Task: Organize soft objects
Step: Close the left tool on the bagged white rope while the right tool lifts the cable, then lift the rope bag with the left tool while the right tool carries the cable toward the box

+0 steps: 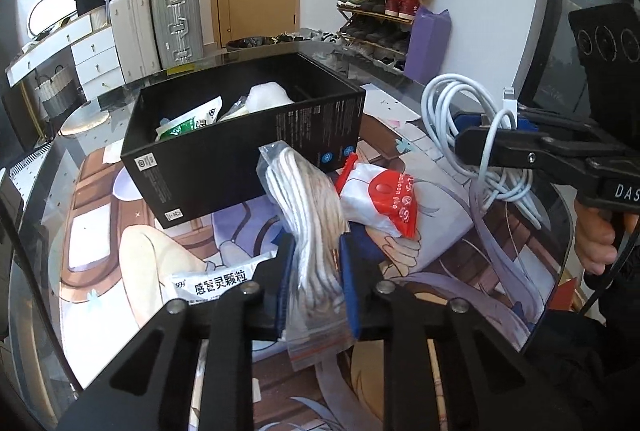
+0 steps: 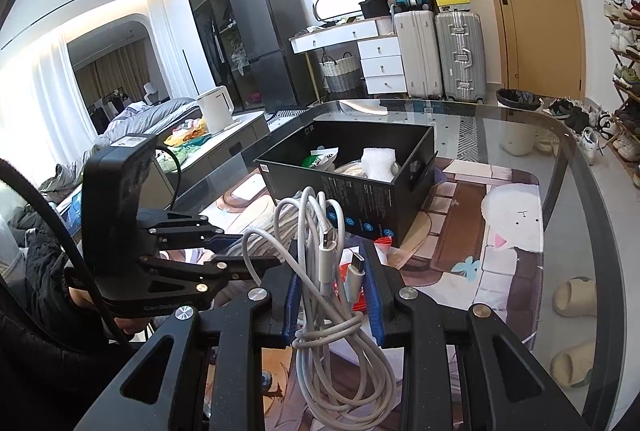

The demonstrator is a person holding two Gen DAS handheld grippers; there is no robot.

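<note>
Left gripper (image 1: 314, 271) pinches a clear bag of white cord (image 1: 308, 215) between its blue pads, held above the mat just before the black box (image 1: 240, 151). Right gripper (image 2: 332, 295) clamps a coiled white cable (image 2: 320, 231) (loops dangling both sides), right of the box.

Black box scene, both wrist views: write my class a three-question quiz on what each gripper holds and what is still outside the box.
1. True or false: the left gripper is shut on a clear bag of white cord.
2. What does the right gripper hold?
A. a sock
B. a coiled white cable
C. nothing
3. Fill in: the red and white packet lies on the mat, ______ the black box.

Key: 1 true; 2 B; 3 outside.
</note>
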